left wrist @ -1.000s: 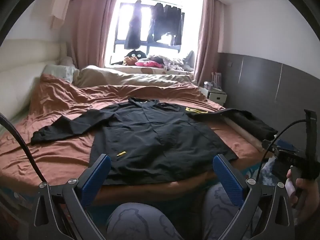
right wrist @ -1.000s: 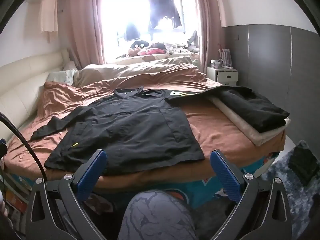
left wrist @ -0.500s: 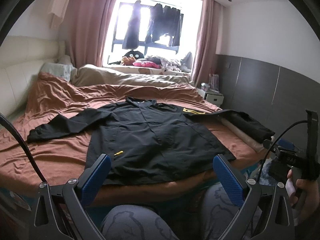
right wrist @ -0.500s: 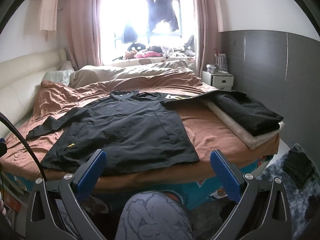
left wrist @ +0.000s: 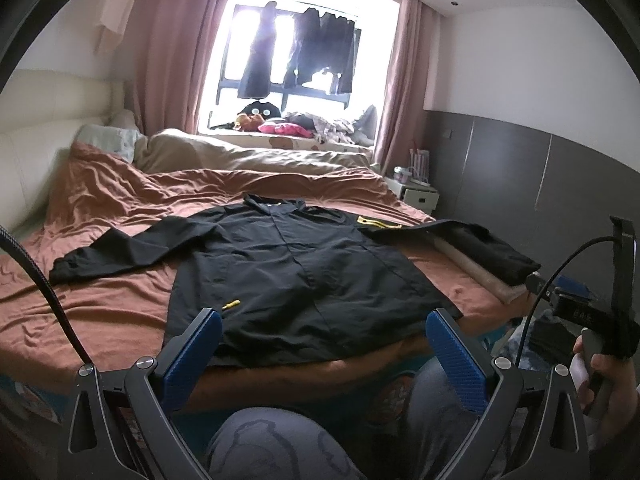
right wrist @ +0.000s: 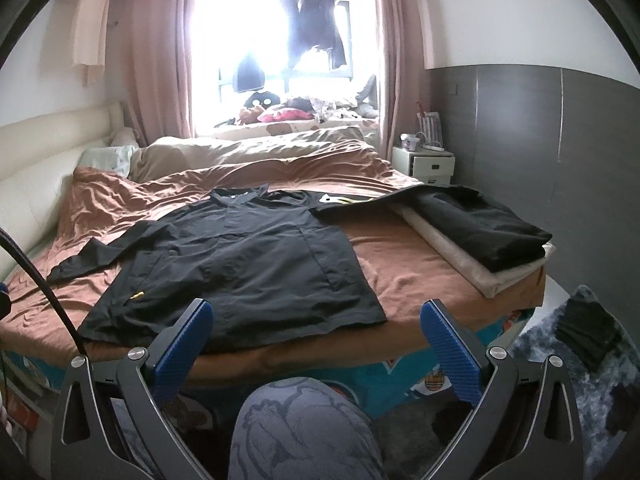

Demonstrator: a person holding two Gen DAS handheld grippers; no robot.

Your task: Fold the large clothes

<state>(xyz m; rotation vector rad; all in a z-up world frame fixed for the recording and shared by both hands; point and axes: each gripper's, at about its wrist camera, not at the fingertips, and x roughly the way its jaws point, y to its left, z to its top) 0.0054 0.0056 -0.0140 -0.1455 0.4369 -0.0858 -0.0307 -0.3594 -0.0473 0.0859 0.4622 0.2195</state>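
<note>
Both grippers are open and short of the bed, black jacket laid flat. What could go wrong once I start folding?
1. The jacket's right sleeve runs up against the folded black pile on the cream bundle; pulling it may drag that pile.
2. The hem lies at the bed edge, so a tug toward you may slide the jacket off.
3. The brown sheet is wrinkled; a low pinch by the left gripper or right gripper may catch it too.

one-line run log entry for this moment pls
stage: pre-grasp | black jacket spread flat on bed, unfolded | left gripper open, empty | right gripper open, empty
</note>
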